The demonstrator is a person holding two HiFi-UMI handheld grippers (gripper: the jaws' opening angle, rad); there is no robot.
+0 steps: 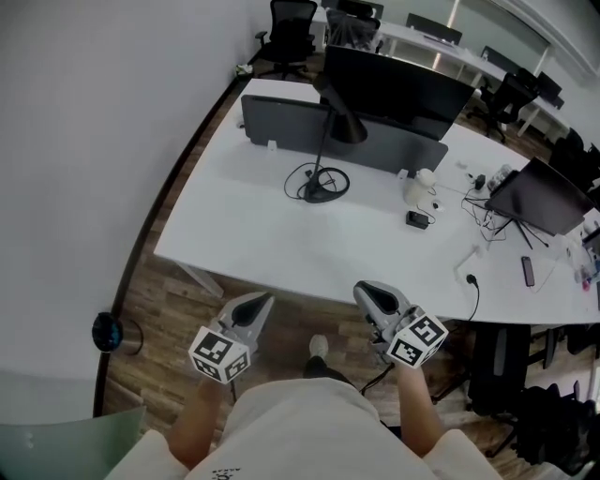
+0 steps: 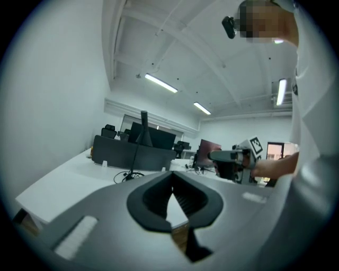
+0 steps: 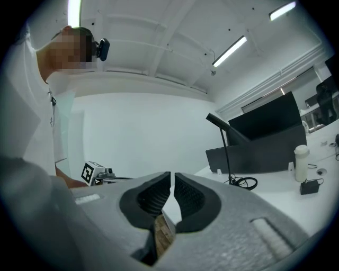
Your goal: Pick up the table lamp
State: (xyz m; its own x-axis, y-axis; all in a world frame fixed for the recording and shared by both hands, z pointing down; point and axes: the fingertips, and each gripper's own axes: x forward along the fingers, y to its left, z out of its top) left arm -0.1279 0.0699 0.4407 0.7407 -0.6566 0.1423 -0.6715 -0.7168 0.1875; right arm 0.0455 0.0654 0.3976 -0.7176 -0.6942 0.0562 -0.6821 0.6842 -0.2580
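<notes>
Left hand-held gripper [image 1: 263, 300] and right hand-held gripper [image 1: 366, 290] closed, empty. Table lamp [image 1: 330, 141] far ahead; coiled cord [image 1: 302, 178] may snag on lifting.

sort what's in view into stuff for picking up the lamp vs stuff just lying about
For the job: table lamp, left gripper and right gripper (both shut, empty), white desk under the lamp.

Lying about: monitor, white bottle, black adapter, laptop, phone, office chair.
</notes>
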